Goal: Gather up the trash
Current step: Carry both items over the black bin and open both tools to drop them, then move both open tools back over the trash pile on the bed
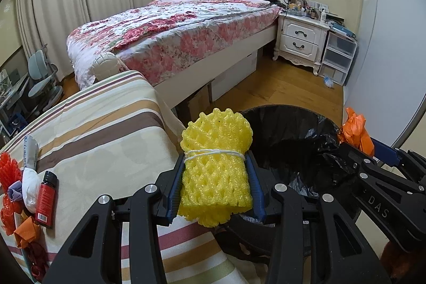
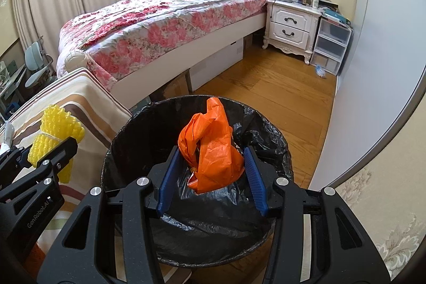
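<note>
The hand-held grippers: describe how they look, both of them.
Both look alike. The left hand-held gripper and right hand-held gripper have matte black linkage arms with cut-out slots and silver round pivot bolts, ending in ribbed blue finger pads. White lettering marks the bodies: "DAS" on the right one, "GenRobot.AI" on the left. No cables or sleeves show.

Nightstand clutter [image 1: 303,4]: too small to ID. Bin [image 2: 266,129] bottom: hidden by liner. Red mesh [image 1: 8,172]: cut off at edge.
</note>
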Demonstrator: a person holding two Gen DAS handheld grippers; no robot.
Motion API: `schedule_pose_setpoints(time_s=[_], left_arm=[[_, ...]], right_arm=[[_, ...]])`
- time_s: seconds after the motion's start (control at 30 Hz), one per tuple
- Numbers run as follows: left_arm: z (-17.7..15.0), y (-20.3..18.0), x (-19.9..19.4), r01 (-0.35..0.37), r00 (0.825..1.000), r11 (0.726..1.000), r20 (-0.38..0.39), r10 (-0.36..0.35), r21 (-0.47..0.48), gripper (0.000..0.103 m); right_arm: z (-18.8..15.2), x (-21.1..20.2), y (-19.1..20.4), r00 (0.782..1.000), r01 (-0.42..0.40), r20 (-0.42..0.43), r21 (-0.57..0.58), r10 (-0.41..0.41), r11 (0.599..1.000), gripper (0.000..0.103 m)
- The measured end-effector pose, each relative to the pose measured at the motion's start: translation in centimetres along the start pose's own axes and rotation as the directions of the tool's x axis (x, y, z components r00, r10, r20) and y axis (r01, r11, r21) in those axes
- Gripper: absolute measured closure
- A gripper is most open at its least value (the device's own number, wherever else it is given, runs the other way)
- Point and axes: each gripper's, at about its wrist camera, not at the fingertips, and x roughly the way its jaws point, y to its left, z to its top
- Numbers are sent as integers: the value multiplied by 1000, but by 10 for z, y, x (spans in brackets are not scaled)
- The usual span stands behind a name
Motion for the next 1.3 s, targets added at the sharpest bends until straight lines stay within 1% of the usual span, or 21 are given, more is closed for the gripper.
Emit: schedule_pose_setpoints(time_s=[0.23,0.33,0.4,0.43,0.47,0.53,0.7,0.87,1.07,1.3], left_arm=[[3,-7,6,3,1000,1000,-14,-3,14,60],[3,-8,8,1,1000,1000,-21,0,13,57],[3,-7,9,-2,1000,1000,-23,2,6,47],[4,-6,8,-5,1000,1000,-19,5,-2,37],[4,-5,7,-5,1000,1000,-15,5,-10,30],[5,-2,6,-6,1000,1000,-11,6,-20,29],[4,4,3,-17,1000,999,-19,16,-29,29],[3,14,-10,-30,1000,999,-4,30,-37,29],[-6,33,-34,-66,998,997,16,67,-42,29],[-28,67,-62,-113,993,991,10,114,-75,29]], right_arm=[[5,8,-3,1000,4,-9,16,-4,1000,56],[7,9,-3,1000,8,-8,20,-8,1000,55],[8,9,-3,1000,15,-5,19,-15,1000,54],[10,9,-3,1000,18,-3,19,-18,1000,52],[10,8,-4,1000,23,2,22,-23,999,44],[9,5,-5,999,32,12,26,-32,999,42],[10,0,-6,999,45,18,31,-45,999,42],[7,-7,-1,999,37,17,21,-38,999,41],[-3,-20,17,1000,4,14,-3,-4,1000,41],[-21,-34,51,998,-63,-12,-43,62,997,41]])
